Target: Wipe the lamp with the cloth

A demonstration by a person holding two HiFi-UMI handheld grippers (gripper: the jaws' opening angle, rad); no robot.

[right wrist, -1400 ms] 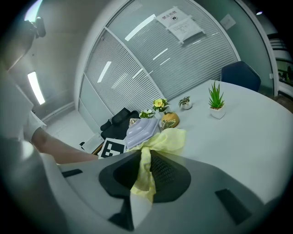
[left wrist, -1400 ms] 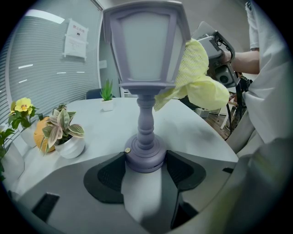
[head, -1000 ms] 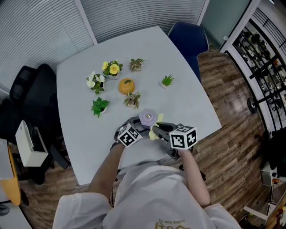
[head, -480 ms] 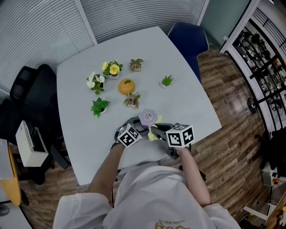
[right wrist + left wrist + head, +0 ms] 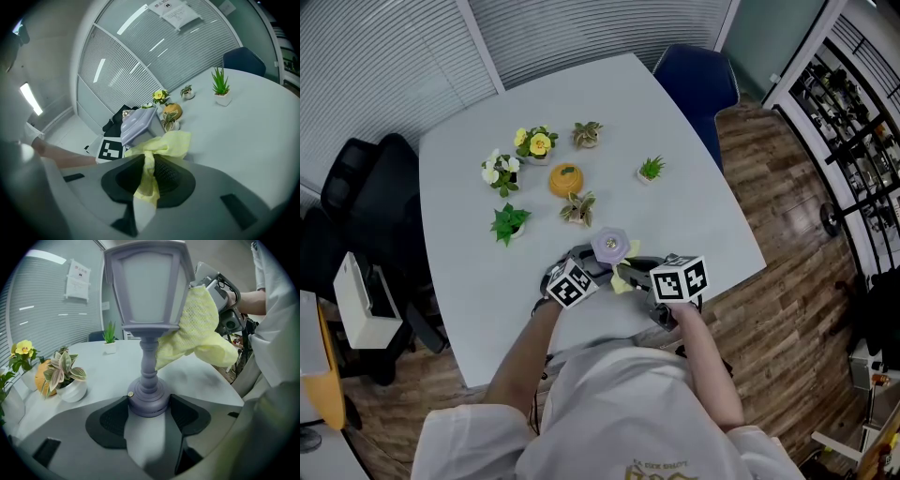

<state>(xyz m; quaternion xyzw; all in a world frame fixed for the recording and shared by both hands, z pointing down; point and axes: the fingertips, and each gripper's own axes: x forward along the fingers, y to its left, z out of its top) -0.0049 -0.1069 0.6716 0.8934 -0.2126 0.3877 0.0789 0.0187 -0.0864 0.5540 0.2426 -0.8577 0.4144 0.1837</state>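
Your left gripper (image 5: 148, 411) clamped the lamp (image 5: 147, 291) by its base, jaws tight on both sides, holding it upright near the 6 o'clock edge of the table (image 5: 694, 206). Your right gripper (image 5: 149, 173) pinched the yellow cloth (image 5: 164, 143), which lay against the shade's 3 o'clock side.

lamp (image 5: 149, 296) top chopped off by the frame edge, right side tucked behind the cloth (image 5: 199, 329), wall notice (image 5: 78, 279) print too tiny to read
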